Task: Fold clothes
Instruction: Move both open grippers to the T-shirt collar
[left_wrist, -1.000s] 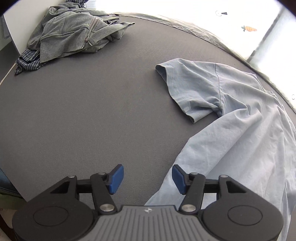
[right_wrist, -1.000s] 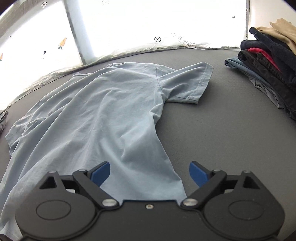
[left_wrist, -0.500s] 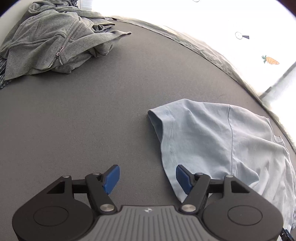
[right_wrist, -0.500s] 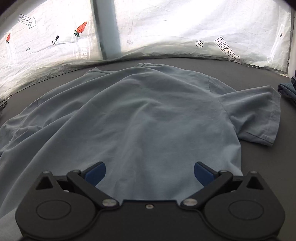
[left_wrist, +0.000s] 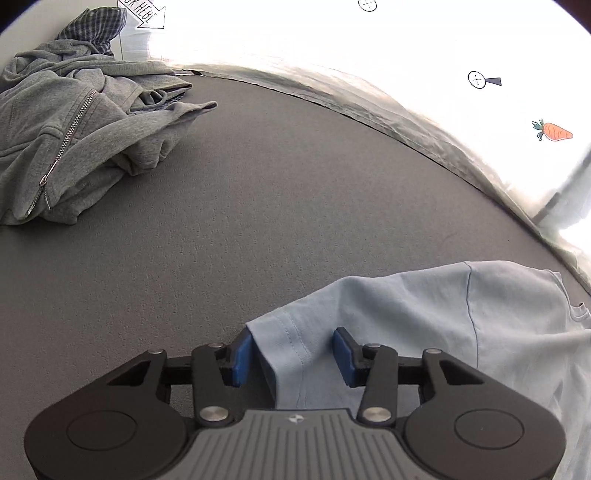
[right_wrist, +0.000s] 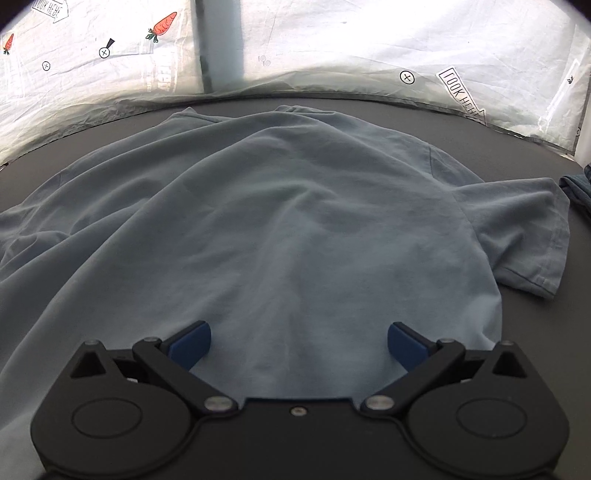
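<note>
A light blue T-shirt (right_wrist: 295, 221) lies spread and wrinkled on the dark grey table (left_wrist: 258, 221). In the left wrist view its left sleeve (left_wrist: 369, 314) lies at the bottom right. My left gripper (left_wrist: 291, 356) is open, its blue pads straddling the hem of that sleeve. My right gripper (right_wrist: 297, 345) is open wide, low over the shirt's body near the bottom hem. The right sleeve (right_wrist: 532, 236) lies flat at the right.
A grey zip hoodie (left_wrist: 74, 140) with a checked garment (left_wrist: 99, 26) behind it is heaped at the far left. A dark folded garment's edge (right_wrist: 578, 192) shows at the far right. A white printed sheet (right_wrist: 332, 44) backs the table.
My left gripper moved forward to the sleeve, whose hem now sits between its narrowed pads. My right gripper swung left and forward over the shirt's body; the clothes stack left its view.
</note>
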